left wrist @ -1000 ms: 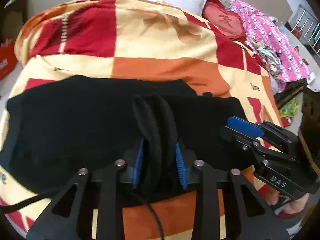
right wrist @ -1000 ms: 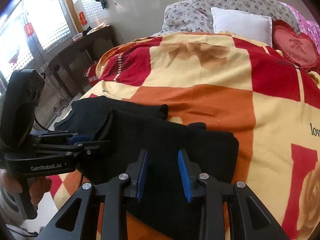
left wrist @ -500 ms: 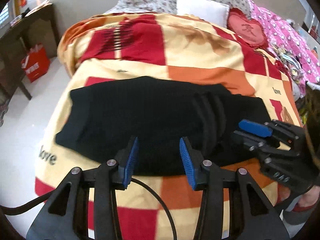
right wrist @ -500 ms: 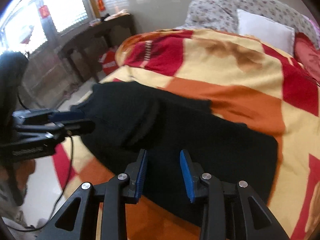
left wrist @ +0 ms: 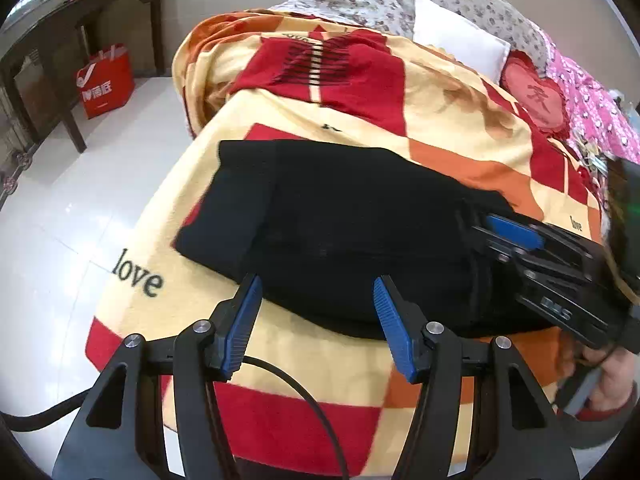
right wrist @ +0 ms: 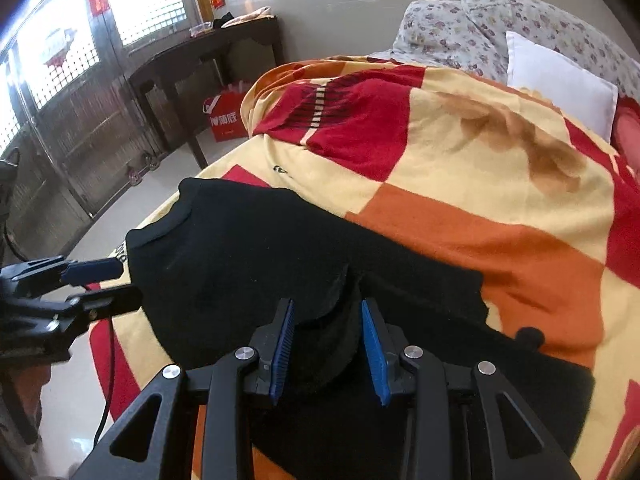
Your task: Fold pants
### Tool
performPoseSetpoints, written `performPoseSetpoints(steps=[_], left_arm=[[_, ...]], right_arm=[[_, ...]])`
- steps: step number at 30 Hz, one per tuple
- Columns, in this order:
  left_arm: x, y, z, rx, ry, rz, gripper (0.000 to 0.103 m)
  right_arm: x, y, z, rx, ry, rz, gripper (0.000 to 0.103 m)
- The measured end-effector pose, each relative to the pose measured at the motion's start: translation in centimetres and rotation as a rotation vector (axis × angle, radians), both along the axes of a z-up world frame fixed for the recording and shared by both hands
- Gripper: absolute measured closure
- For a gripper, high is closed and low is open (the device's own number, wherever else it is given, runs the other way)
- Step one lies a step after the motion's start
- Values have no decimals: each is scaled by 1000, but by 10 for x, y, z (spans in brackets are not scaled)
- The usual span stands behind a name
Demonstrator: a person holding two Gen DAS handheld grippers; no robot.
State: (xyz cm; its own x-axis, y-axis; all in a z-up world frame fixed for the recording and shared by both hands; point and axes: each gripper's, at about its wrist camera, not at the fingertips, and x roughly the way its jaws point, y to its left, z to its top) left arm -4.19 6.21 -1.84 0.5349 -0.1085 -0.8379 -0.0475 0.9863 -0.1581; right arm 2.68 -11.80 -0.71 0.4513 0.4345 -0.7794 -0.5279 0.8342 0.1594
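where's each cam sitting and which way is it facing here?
Left wrist: behind the open left gripper, angled down at the black pants on the blanket; right gripper and a hand enter at right.
Right wrist: behind the right gripper, which has a bunched fold of pants between its pads, facing the pillow; left gripper enters at left.
Shared: pants, blanket, pillow, red bag, each other's gripper.

A checked blanket [left wrist: 400, 92] is covering the bed. A white pillow [right wrist: 560, 84] is lying against floral bedding [right wrist: 448, 36]. A red bag [left wrist: 106, 80] is standing under a dark table [right wrist: 208, 52].
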Motion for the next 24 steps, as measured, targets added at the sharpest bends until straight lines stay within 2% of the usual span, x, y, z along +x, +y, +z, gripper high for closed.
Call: performPoseSetpoints(steps=[6, 11, 13, 14, 16, 19, 21, 24], left_arm=[[-4, 20, -5, -16, 27, 37, 45], [-12, 37, -8, -39, 42, 82, 45], [-17, 42, -9, -54, 44, 103, 45], [-19, 45, -10, -66, 47, 114, 44], [-20, 48, -13, -98, 50, 126, 35], [-19, 51, -17, -147, 51, 149, 35], [-16, 51, -22, -171, 61, 161, 35], [-12, 51, -26, -194, 66, 168, 35]], right_arm=[[-32, -12, 14, -3, -37, 22, 70], [-44, -11, -10, -22, 23, 57, 68], [-46, -9, -11, -23, 0, 55, 68], [-44, -8, -9, -27, 7, 56, 68], [-40, -5, 0, -14, -1, 72, 68], [-30, 6, 15, 13, -30, 104, 67], [-16, 18, 24, 56, -44, 138, 63], [7, 48, 29, 69, -44, 188, 58]])
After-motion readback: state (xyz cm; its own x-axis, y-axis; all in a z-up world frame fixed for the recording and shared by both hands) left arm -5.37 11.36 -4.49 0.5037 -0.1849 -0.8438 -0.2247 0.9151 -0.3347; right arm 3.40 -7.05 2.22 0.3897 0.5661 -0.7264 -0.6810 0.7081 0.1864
